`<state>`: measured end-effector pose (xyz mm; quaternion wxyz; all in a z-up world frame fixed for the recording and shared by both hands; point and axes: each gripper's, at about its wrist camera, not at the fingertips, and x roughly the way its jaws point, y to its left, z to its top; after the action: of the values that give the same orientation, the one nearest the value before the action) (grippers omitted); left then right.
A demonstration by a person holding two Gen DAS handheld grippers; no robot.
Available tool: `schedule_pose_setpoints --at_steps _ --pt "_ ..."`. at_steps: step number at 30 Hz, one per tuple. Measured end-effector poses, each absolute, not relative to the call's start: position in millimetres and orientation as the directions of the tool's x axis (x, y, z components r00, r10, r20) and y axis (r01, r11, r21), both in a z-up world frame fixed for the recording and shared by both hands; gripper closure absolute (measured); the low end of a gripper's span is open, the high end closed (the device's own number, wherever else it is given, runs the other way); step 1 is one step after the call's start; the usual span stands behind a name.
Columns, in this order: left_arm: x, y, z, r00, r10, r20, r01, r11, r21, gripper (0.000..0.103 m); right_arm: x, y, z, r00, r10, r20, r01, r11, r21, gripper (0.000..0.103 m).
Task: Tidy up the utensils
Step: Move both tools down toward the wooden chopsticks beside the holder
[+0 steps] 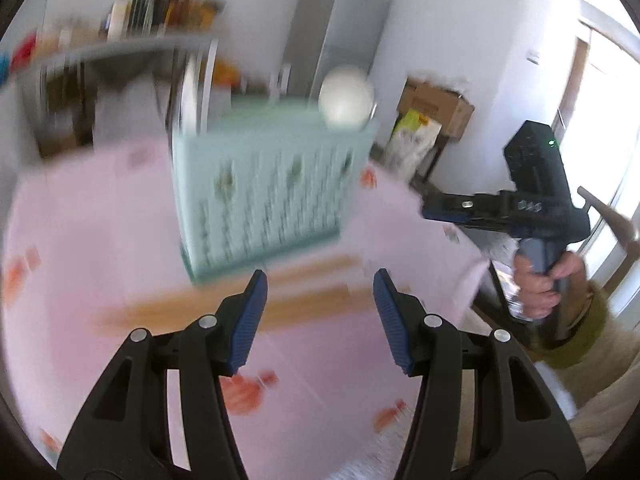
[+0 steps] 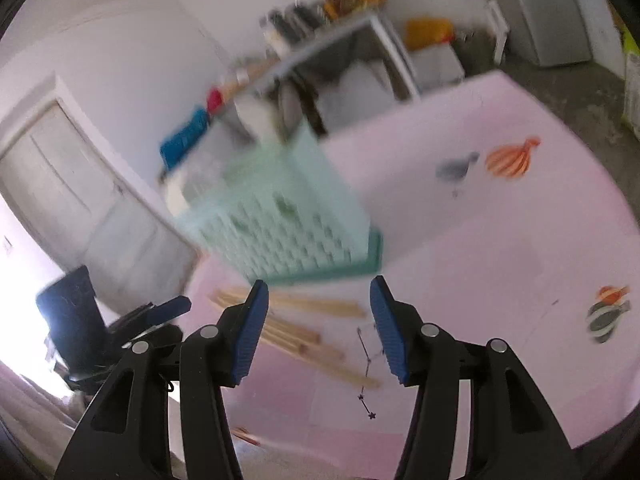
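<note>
**Both grippers empty over loose chopsticks, heavy blur, miss risk high**

Left to right in the left wrist view: pink tablecloth point(image 1: 100, 220) with orange prints, then the mint utensil basket point(image 1: 272, 184) standing upright at the far middle, a white rounded thing point(image 1: 346, 96) poking out of its top right corner (spoon bowl or ladle, too blurred to tell). Wooden chopsticks point(image 1: 304, 296) lie flat on the cloth just in front of the basket, smeared by motion. The left gripper point(image 1: 320, 312) has jaws apart, nothing between them, hanging over the sticks. Far right: the right gripper body held in the person's hand point(image 1: 536, 284).

Right wrist view: the right gripper point(image 2: 316, 324) has jaws parted too, empty; the sticks point(image 2: 304, 328) lie scattered near the basket's foot, several crossing at angles, one stray piece point(image 2: 244, 434) at the near edge. The left gripper's blue pad shows at the left.

Risks, as I judge them:
- Sticks overlap, so closing on one likely drags or pinches two, or flicks a neighbour off the table.
- Thin round sticks lying flat: pads may slide over and close on cloth, bunching it.
- Basket is light-looking and close; a low approach could nudge or tip it.
- Both grippers aim at the same pile, so a collision between them is possible.
- Blur suggests speed; fast descent makes all of these worse.
</note>
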<state>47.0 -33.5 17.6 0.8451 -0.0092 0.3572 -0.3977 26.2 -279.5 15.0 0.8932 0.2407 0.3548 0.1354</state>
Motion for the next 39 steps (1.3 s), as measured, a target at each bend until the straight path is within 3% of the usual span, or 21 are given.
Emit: schedule_pose_setpoints --at_steps 7,13,15,17,24,28,39 --pt "63.6 -27.7 -31.3 0.303 -0.708 -0.638 0.461 0.695 -0.552 0.054 82.1 -253.0 -5.4 0.626 0.388 -0.676 -0.133 0.908 0.397 0.051" --pt "75.3 -20.9 -47.0 0.345 -0.684 -0.642 0.331 0.729 -0.599 0.059 110.8 -238.1 -22.7 0.546 0.353 -0.760 -0.176 0.935 0.308 0.061" --pt "78.8 -19.5 -47.1 0.364 -0.676 -0.640 0.305 0.736 -0.604 0.059 115.7 -232.6 -29.7 0.519 0.348 -0.781 -0.187 0.938 0.293 0.066" --pt "81.7 -19.1 -47.3 0.382 -0.664 -0.643 0.281 0.746 -0.604 0.064 113.3 -230.4 -30.9 0.526 0.340 -0.779 -0.197 0.941 0.277 0.068" --pt "89.7 -23.1 -47.3 0.424 -0.609 -0.670 0.223 0.788 -0.575 0.078 93.6 -214.0 -31.0 0.510 0.369 -0.777 -0.218 0.929 0.298 0.089" --pt "92.7 -15.3 -44.8 0.444 -0.570 -0.691 0.195 0.814 -0.546 0.084 80.9 -207.0 -33.4 0.504 0.402 -0.765 -0.202 0.915 0.348 0.092" --pt "87.2 22.0 -38.5 0.499 -0.437 -0.748 0.150 0.894 -0.422 0.085 36.2 -141.2 -43.5 0.476 0.480 -0.737 -0.207 0.875 0.437 0.098"
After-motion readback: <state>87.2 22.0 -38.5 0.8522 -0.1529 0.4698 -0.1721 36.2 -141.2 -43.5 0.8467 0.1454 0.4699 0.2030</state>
